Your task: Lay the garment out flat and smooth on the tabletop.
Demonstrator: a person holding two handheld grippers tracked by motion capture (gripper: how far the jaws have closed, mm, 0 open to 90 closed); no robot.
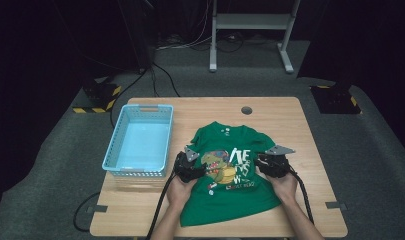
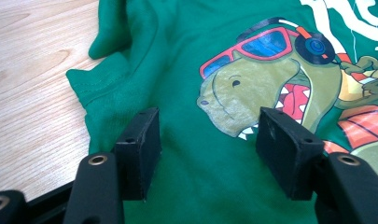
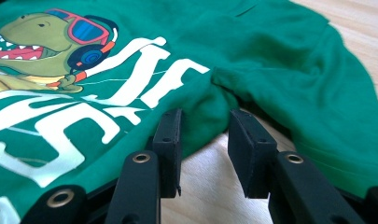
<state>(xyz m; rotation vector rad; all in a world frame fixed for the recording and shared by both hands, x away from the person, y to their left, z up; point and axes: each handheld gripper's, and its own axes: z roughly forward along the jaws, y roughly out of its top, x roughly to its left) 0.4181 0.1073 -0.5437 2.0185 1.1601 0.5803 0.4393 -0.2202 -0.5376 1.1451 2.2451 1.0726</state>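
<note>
A green T-shirt [image 1: 225, 200] with a dinosaur print [image 2: 252, 88] lies face up on the wooden table [image 1: 290, 120]. My left gripper [image 1: 197, 169] is at the shirt's left side, by the rumpled sleeve [image 2: 107, 79]. It [image 2: 207, 140] stands open wide, low over the cloth beside the dinosaur's head, with nothing pinched. My right gripper [image 1: 260, 164] is at the shirt's right side. Its jaws [image 3: 205, 130] are open narrowly, and a hanging fold of green cloth [image 3: 203, 109] sits in the gap between them, above bare wood.
A light blue plastic basket [image 1: 149, 106] stands on the table's left part, close to my left hand. A round cable hole [image 1: 246, 110] is at the table's far edge. Grey carpet surrounds the table, with a metal frame [image 1: 250, 22] beyond.
</note>
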